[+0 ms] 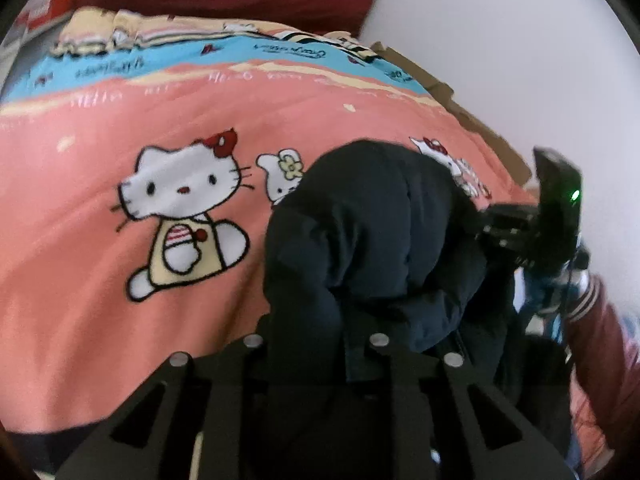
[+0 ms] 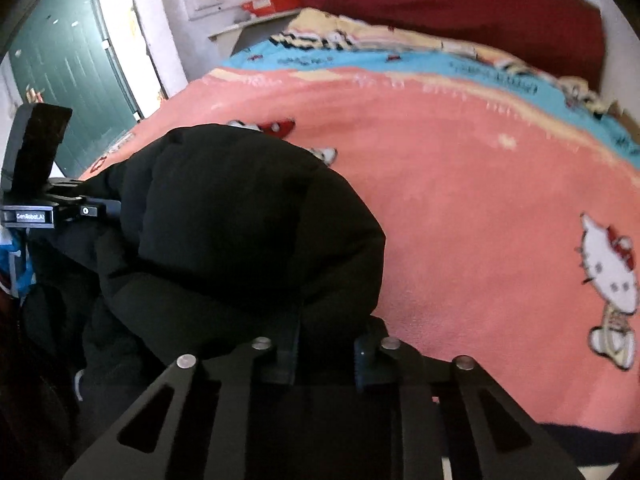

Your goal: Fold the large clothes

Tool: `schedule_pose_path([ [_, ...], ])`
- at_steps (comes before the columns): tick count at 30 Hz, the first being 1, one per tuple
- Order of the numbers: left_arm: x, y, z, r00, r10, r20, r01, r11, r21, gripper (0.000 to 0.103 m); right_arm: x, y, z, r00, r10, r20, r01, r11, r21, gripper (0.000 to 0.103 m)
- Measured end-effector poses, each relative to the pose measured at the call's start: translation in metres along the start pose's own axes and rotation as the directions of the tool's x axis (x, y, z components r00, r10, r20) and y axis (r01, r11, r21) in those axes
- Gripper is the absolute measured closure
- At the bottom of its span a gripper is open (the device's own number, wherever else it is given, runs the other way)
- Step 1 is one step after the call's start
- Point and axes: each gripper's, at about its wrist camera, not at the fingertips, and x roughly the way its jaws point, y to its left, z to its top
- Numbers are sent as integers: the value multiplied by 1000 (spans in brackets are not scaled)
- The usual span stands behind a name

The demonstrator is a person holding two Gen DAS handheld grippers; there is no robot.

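Nearest to each camera is the black frame of its own gripper, and directly past it a bulky black padded jacket point(image 1: 376, 232) fills the centre of both views. The left gripper point(image 1: 356, 364) has its jaws pressed together on a fold of the jacket, and the cloth bulges up from between the fingers. The right gripper point(image 2: 326, 360) is pinching another part of the same jacket; its blue ribbed fingertips point(image 2: 366, 364) show at the edge of the fabric. The jacket hangs bunched between the two tools, over the near part of the bed.

Under it lies a big pink blanket point(image 1: 120, 320) that covers the bed, with a blue band at the far side and a white cartoon cat point(image 1: 184, 208) printed on it. Behind the bed stands a dark red headboard point(image 2: 460, 8). At the left of the right wrist view there is a green door point(image 2: 68, 68). A dark red sleeve point(image 1: 600, 340) with a striped cuff shows at the right edge of the left wrist view.
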Motion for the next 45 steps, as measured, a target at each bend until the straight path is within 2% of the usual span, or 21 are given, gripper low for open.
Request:
schedule_pose_path([
  [6, -46, -25, -19, 999, 28, 16, -29, 998, 53, 88, -52, 42, -9, 997, -42, 71, 47, 997, -62, 87],
  [13, -99, -50, -69, 997, 19, 76, -23, 998, 53, 91, -120, 90, -46, 985, -50, 168, 67, 993, -100, 88],
  [21, -151, -70, -129, 988, 18, 151, -23, 999, 32, 97, -143, 120, -87, 977, -42, 210, 66, 992, -107, 88],
  [26, -164, -82, -155, 991, -3, 132, -1, 1000, 31, 99, -147, 136, -116, 979, -46, 201, 70, 991, -112, 90],
  [29, -175, -87, -165, 989, -45, 139, 43, 999, 18, 99, -152, 152, -129, 979, -53, 199, 82, 986, -144, 92],
  [32, -190, -83, -161, 984, -41, 172, 44, 999, -15, 99, -152, 163, -137, 979, -54, 195, 88, 981, -173, 93],
  [38, -199, -52, -118, 967, -74, 244, 109, 985, -132, 98, -145, 168, -148, 982, -48, 184, 86, 975, -205, 95],
  [42, -167, -42, -79, 976, -65, 210, 102, 980, -172, 98, -147, 178, -165, 980, -68, 187, 118, 955, -272, 95],
  [45, -130, -48, -60, 987, -83, 135, 105, 981, -161, 98, -149, 184, -174, 979, -84, 187, 142, 937, -320, 95],
])
